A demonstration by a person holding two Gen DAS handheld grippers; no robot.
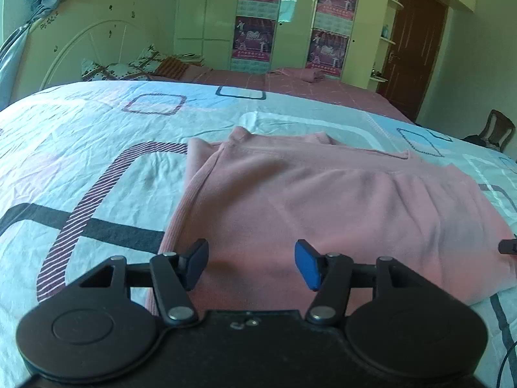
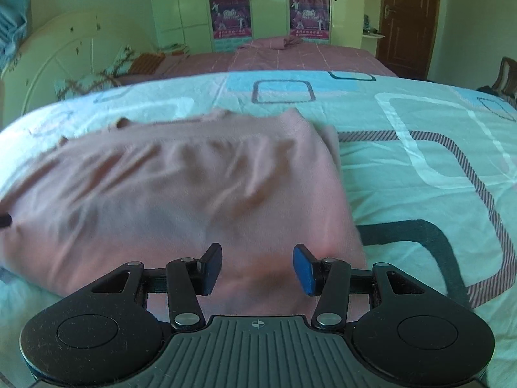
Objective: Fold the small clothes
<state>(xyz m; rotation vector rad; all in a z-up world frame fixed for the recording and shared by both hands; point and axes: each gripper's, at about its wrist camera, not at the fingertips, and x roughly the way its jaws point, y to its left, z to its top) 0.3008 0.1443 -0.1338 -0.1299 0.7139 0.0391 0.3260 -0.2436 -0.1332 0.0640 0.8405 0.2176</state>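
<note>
Bedding with a pattern of rounded squares covers the bed (image 1: 80,168), and a pink garment (image 1: 323,207) lies folded on it in a rough rectangle. At its left edge a ribbed band runs toward the camera, and a collar bump sticks up at the far side. Above the near left part of this garment hangs the left gripper (image 1: 251,263), its jaws standing apart with nothing between the pads; only pink cloth shows in the gap below them. Farther right, the right gripper (image 2: 257,266) hangs over the garment's near right corner, jaws likewise parted and holding nothing. Beyond the patterned cover, a pink sheet (image 1: 290,85) stretches to a pale headboard (image 1: 84,38) at the left, tall cupboards (image 1: 206,16) with posters, and a brown door (image 1: 416,51) at the far right.
</note>
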